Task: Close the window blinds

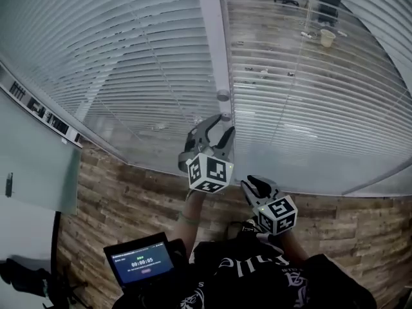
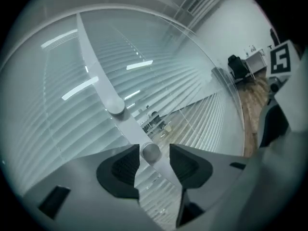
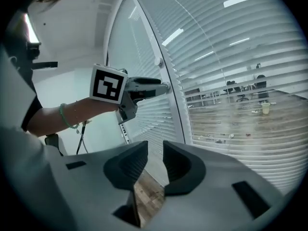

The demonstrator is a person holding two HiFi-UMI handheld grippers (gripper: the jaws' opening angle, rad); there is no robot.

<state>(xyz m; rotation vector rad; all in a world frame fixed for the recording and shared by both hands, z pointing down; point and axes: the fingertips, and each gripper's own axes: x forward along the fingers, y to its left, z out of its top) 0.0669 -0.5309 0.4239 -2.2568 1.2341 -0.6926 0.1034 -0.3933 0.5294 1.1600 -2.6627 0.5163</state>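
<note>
While the right claw [image 1: 252, 184] hangs low and nearest the body, over the plank floor [image 1: 129, 198] and just right of a small lit screen [image 1: 140, 261], its jaws stand a little apart with nothing between them, so it is idle. Farther out the left claw [image 1: 219, 122] is raised to the post [image 1: 212, 31] that divides the two glass panes. Its jaws are wide apart and straddle the lower knob [image 2: 150, 152] on that post, one pad on each side. The pads do not seem to press on it, so nothing is gripped. A second, upper knob [image 1: 223, 96] sits higher on the same post. Behind the glass the blinds [image 1: 129, 56] on the left pane look nearly shut. The slats [image 1: 309, 108] on the right pane are tilted open, and a cup [image 1: 327, 37] on the floor of the room beyond shows through them. The step in hand looks like taking hold of the knob that tilts the slats. Next, the left claw would need to close squarely on the lower knob and roll about its own axis, staying centred so the round knob does not slip from the pads.
</note>
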